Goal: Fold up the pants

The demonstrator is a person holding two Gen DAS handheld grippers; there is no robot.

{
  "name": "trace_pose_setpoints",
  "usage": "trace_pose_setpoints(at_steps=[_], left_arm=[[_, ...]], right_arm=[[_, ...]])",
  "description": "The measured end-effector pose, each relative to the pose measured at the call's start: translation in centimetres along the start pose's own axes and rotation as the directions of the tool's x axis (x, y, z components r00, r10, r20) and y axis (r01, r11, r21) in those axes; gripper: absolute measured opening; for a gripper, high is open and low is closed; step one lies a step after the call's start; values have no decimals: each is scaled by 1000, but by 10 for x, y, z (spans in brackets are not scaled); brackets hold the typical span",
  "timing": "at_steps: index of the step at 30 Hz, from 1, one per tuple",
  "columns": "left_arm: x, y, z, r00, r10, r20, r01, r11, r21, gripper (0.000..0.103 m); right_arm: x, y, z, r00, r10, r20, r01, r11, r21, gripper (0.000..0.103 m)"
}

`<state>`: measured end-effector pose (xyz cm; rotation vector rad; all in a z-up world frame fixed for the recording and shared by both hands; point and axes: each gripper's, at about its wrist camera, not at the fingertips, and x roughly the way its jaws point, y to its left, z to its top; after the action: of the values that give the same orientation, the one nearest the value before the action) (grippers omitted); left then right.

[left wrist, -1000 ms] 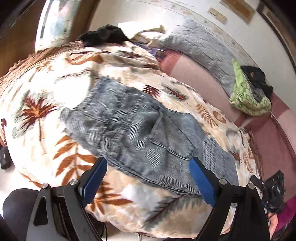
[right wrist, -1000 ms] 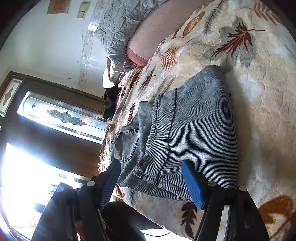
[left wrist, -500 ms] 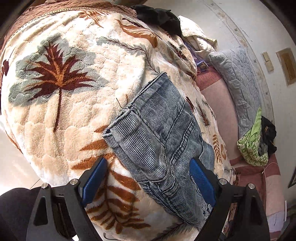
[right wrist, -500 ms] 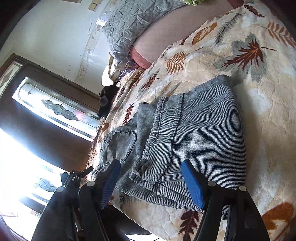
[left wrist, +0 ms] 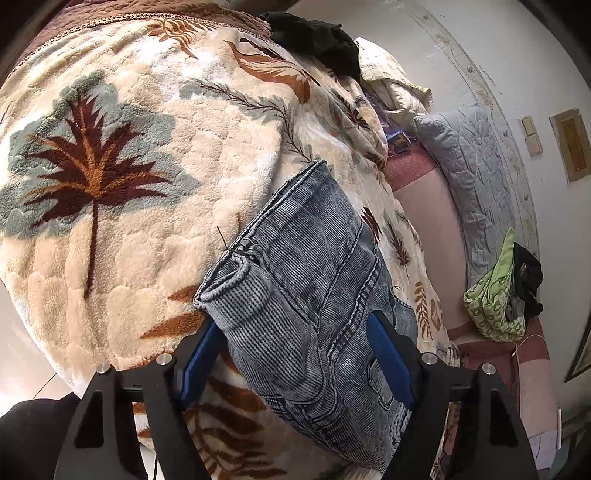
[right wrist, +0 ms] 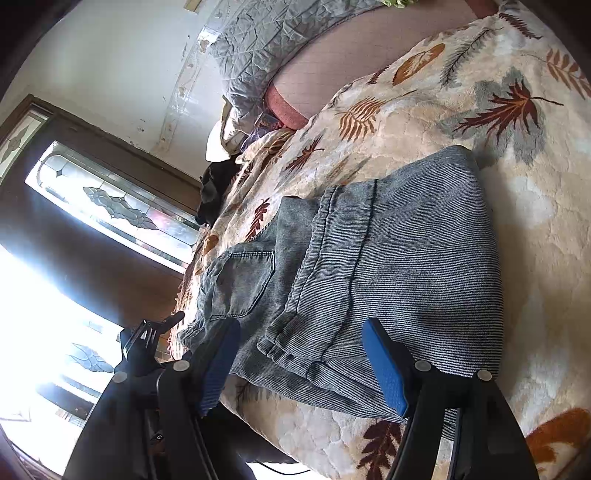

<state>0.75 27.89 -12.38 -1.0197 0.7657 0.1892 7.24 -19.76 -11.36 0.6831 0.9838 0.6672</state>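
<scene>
Grey-blue denim pants [left wrist: 306,295] lie folded on a leaf-patterned blanket [left wrist: 122,229]. My left gripper [left wrist: 295,360] is at their near end, its jaws closing with the thick denim edge between them. One blue pad [left wrist: 199,362] sits at the denim's left side and the other pad [left wrist: 388,358] on its right; neither visibly squeezes the cloth. The right wrist view shows the pants [right wrist: 388,266] with a back pocket [right wrist: 243,284] showing. My right gripper [right wrist: 301,369] stands open over the folded near edge. The left gripper [right wrist: 147,343] shows at the left.
The blanket covers a bed whose edge drops off just below the grippers. Dark clothing [left wrist: 314,33] and a grey quilted pillow [left wrist: 469,173] lie at the far end. A green bag [left wrist: 495,295] rests on the pink sheet. A stained-glass window [right wrist: 114,210] is at the left.
The left gripper swung and rolled to the end of the pants, dropped closer, and its jaws narrowed around the denim. The right gripper stayed nearly still; the left gripper came into its view.
</scene>
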Motion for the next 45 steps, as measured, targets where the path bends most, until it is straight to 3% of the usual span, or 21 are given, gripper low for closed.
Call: trace_pose_setpoints(at_steps=[5, 8, 11, 14, 18, 20, 22, 27, 45], left_arm=[[0, 10, 1, 999, 44, -2, -44, 999, 15, 40], [0, 11, 1, 999, 43, -1, -43, 999, 26, 38], [1, 6, 0, 997, 72, 10, -73, 995, 65, 37], [1, 2, -2, 995, 97, 27, -99, 989, 108, 37], [2, 1, -2, 994, 104, 29, -107, 986, 130, 37], [2, -1, -3, 993, 117, 35, -121, 982, 146, 37], [3, -5, -6, 989, 141, 49, -147, 974, 174, 37], [4, -12, -9, 982, 175, 74, -187, 961, 206, 37], [3, -14, -11, 978, 192, 85, -207, 952, 224, 37]], right_arm=[[15, 15, 2, 997, 45, -57, -45, 999, 14, 72], [35, 37, 11, 991, 104, -87, -101, 994, 35, 72], [71, 64, 24, 979, 128, -160, -122, 991, 49, 72], [114, 84, 37, 969, 43, -242, -38, 999, 25, 72], [160, 86, 43, 947, 4, -321, 18, 998, 63, 72], [182, 78, 38, 921, -29, -388, 65, 995, 80, 72], [185, 75, 37, 926, -29, -375, 71, 993, 99, 72], [185, 87, 37, 916, -70, -395, 103, 993, 64, 73], [195, 105, 34, 902, -181, -393, 180, 983, -39, 76]])
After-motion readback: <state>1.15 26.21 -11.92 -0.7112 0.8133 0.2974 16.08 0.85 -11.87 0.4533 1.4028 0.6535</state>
